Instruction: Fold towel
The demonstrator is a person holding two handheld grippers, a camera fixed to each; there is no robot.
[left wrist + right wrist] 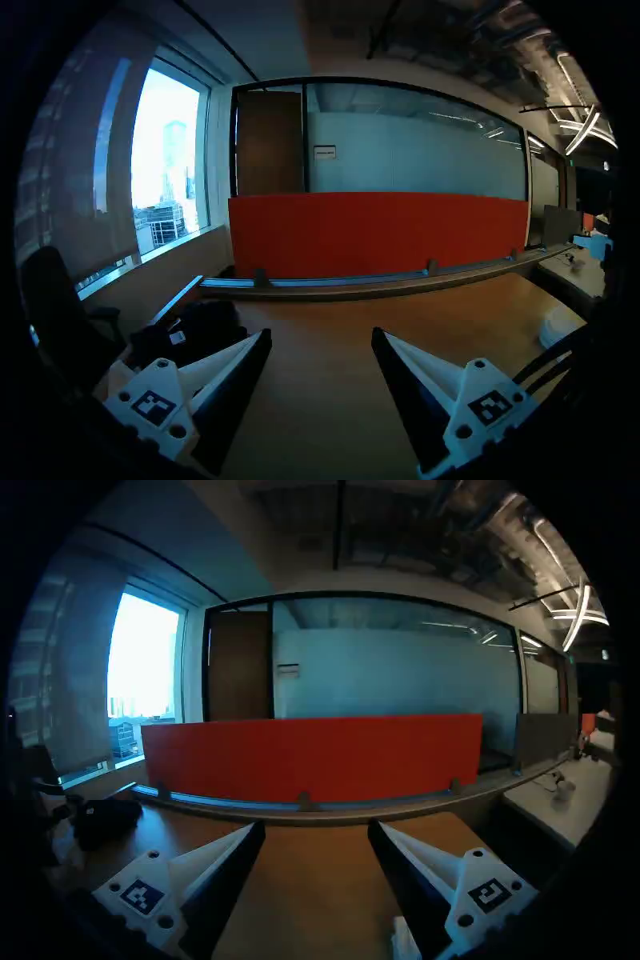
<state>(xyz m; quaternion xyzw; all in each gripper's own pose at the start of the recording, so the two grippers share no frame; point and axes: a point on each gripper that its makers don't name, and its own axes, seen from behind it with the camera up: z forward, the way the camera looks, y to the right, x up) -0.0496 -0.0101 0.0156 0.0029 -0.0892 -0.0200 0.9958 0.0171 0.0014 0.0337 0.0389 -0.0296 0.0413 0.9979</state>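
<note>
In the left gripper view my left gripper [320, 356] stands open above a bare wooden desk [344, 376], with nothing between its white fingers [220, 372]. The right gripper view has my right gripper [316, 844] open too, over the same kind of wooden desk [312, 888], its fingers [204, 864] empty. A pale rounded thing [560, 324] lies at the desk's right edge, too cut off to identify. A small white scrap [404, 942] pokes out at the bottom by the right finger; I cannot tell what it is.
A red divider panel [376, 232] [312, 756] runs along the far edge of the desk on a metal rail. A black bundle [192, 328] [104, 820] sits at the desk's left. A dark chair [52, 308] and a bright window [164, 172] are at left. Another desk [560, 796] stands at right.
</note>
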